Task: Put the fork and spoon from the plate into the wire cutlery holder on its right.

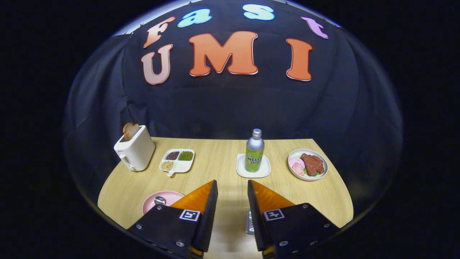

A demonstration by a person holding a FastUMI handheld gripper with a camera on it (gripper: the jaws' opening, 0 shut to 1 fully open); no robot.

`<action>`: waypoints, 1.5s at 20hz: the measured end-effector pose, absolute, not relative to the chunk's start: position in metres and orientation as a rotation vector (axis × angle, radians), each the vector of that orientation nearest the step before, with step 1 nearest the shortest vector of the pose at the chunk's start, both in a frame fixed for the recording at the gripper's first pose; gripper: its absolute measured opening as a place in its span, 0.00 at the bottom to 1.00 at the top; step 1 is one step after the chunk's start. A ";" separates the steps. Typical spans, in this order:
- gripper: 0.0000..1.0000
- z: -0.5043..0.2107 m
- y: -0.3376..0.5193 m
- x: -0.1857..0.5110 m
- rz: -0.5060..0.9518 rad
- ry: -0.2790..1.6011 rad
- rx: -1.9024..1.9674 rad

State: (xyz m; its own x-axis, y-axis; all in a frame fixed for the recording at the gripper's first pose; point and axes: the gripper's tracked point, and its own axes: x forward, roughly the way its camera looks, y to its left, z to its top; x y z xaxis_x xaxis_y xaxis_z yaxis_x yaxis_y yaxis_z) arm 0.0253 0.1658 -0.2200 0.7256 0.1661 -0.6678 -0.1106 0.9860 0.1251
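Note:
A pink plate [169, 198] lies on the wooden table [219, 162] near its front edge, half hidden behind my left finger. On it I see the round metal bowl of the spoon [159, 200]; the rest of the plate is covered by the finger. A small piece of a shiny metal object [249, 223], likely the wire cutlery holder, peeks out low in the gap beside my right finger. My gripper [232, 183] is open above the table's front part, with nothing between its fingers.
Beyond the fingers stand a white toaster [134, 153] with bread at the back left, a sectioned dish [177, 160] of beans, a green soda bottle [254, 151] on a white coaster, and a plate of meat [308, 164] at the right.

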 end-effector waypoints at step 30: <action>0.93 -0.318 0.377 -0.091 0.416 0.956 0.037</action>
